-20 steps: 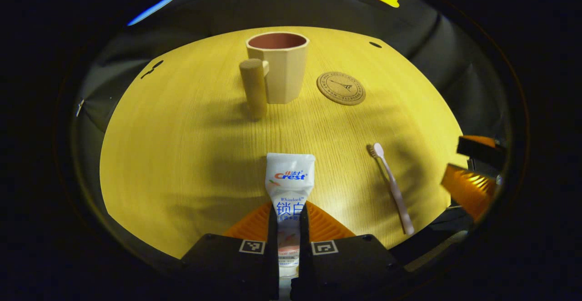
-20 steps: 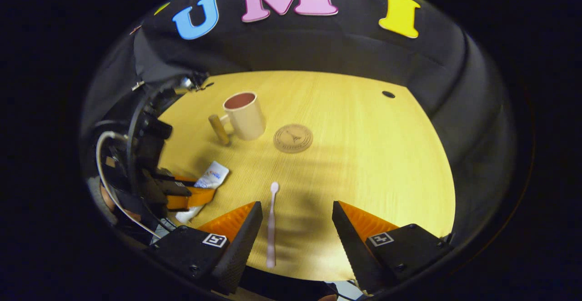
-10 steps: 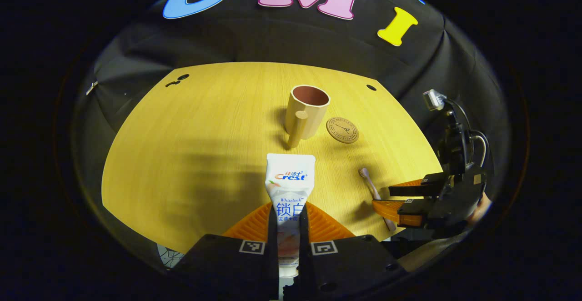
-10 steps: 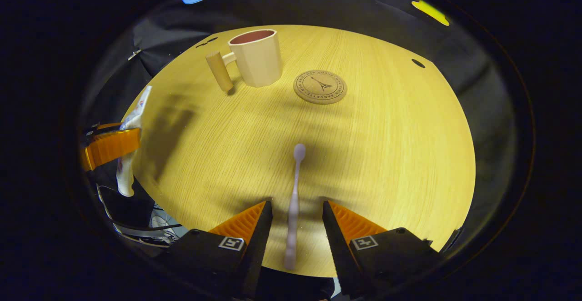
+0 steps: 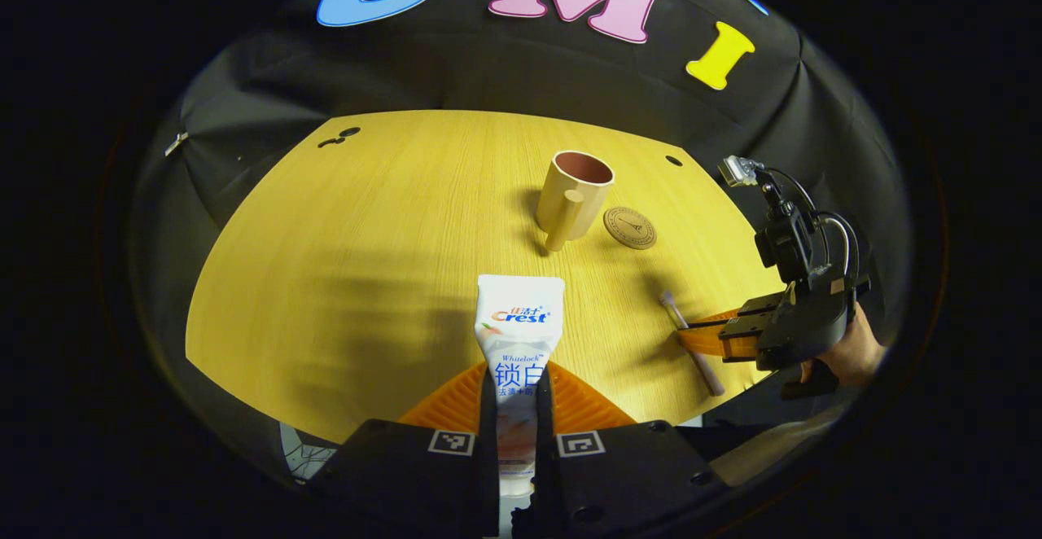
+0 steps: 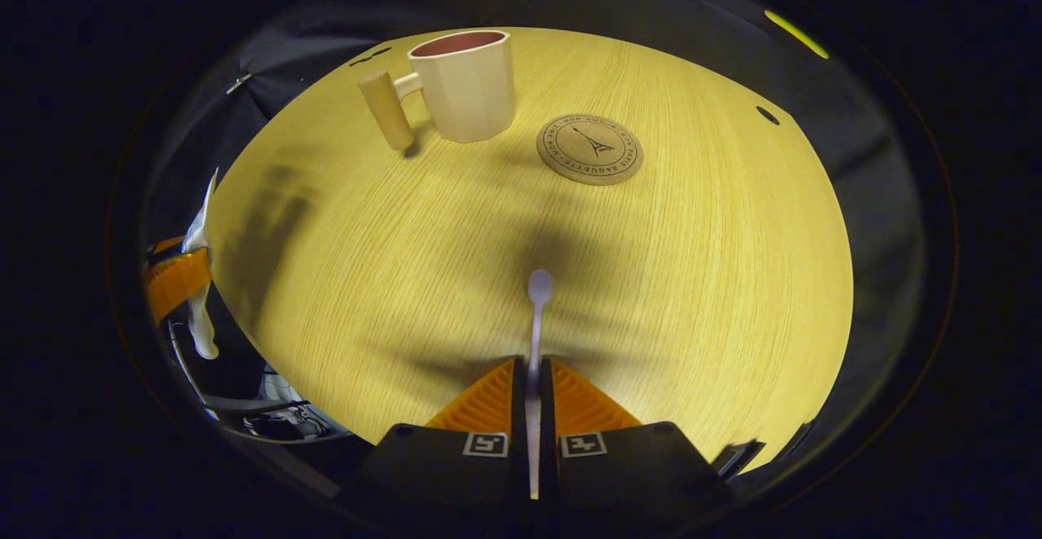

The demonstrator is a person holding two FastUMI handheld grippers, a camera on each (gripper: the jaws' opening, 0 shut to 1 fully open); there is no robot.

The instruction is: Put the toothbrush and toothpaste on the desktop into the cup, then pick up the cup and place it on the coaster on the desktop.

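Left gripper (image 5: 518, 384): my fingers clamp the toothpaste (image 5: 518, 323), lifted. Right gripper (image 6: 533, 384): closed on the toothbrush (image 6: 536, 319) near the table's (image 6: 692, 278) front edge. Cup (image 6: 464, 83) mid-table, far side; lower each upright into it.

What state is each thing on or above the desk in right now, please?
Toothpaste: clamped in the left gripper, lifted.
Toothbrush: clamped in the right gripper.
Cup: upright, empty, on the desk.
Coaster: flat, bare, beside the cup.
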